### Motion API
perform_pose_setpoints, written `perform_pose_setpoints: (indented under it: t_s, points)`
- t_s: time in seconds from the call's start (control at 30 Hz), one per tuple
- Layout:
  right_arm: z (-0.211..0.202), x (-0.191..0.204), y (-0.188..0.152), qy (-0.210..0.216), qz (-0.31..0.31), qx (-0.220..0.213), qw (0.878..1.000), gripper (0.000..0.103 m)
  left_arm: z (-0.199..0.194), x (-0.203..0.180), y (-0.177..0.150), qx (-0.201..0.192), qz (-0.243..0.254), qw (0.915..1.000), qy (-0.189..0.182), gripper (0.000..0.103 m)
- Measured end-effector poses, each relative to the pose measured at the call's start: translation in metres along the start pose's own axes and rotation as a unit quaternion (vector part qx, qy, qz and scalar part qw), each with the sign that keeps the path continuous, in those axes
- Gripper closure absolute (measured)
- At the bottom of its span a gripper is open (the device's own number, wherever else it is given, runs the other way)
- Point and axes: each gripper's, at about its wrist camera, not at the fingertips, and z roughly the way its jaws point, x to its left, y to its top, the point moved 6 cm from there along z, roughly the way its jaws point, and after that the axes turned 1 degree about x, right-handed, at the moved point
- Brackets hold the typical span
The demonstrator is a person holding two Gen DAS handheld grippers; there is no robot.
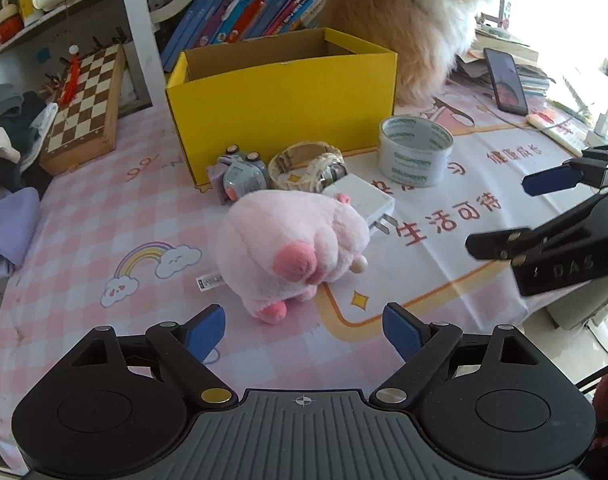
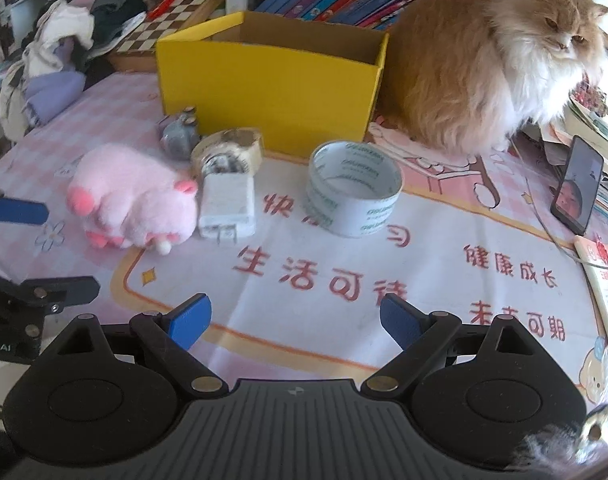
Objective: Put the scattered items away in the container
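Observation:
A yellow cardboard box [image 1: 282, 94] [image 2: 270, 80] stands open at the back of the table. In front of it lie a pink plush toy [image 1: 292, 250] [image 2: 134, 196], a white charger plug [image 1: 364, 202] [image 2: 226, 204], a white tape roll [image 1: 415, 151] [image 2: 354, 188], a clear tape roll [image 1: 306, 166] [image 2: 228, 148] and a small grey toy [image 1: 238, 176] [image 2: 180, 132]. My left gripper [image 1: 304, 330] is open, just short of the plush. My right gripper [image 2: 294, 322] is open over bare cloth, well short of the white tape roll.
A fluffy orange cat [image 1: 420, 24] [image 2: 492, 68] sits right of the box. A phone [image 1: 506, 82] [image 2: 578, 186] leans on books at the right. A chessboard [image 1: 84, 108] and clothes [image 1: 8, 152] lie left. Books line the back.

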Motion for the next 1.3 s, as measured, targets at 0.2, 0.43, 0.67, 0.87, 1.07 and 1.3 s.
perform_pose_setpoints:
  t_s: [0.2, 0.43, 0.67, 0.87, 1.07, 1.3]
  points:
    - [0.002, -0.003, 0.002, -0.005, -0.006, -0.001, 1.000, 0.011, 0.004, 0.000, 0.002, 0.003, 0.000, 1.0000, -0.002, 0.015]
    - [0.005, 0.000, -0.001, -0.004, -0.014, 0.005, 1.000, 0.011, 0.005, 0.000, 0.005, 0.001, 0.003, 1.0000, 0.002, 0.014]
    - [0.008, -0.005, 0.001, -0.002, -0.006, 0.008, 1.000, 0.011, 0.008, 0.002, 0.009, 0.001, 0.002, 1.0000, 0.007, 0.014]
    - [0.012, -0.006, 0.003, 0.000, -0.009, 0.008, 1.000, 0.011, 0.012, 0.001, 0.011, 0.004, 0.001, 1.0000, 0.008, 0.014]
    - [0.016, -0.010, 0.005, 0.002, -0.011, 0.011, 1.000, 0.011, 0.014, 0.003, 0.016, -0.002, 0.001, 0.9998, 0.019, 0.014]
    - [0.024, -0.015, 0.012, 0.006, -0.013, 0.013, 1.000, 0.011, 0.020, 0.005, 0.023, -0.003, 0.000, 0.9996, 0.028, 0.014]
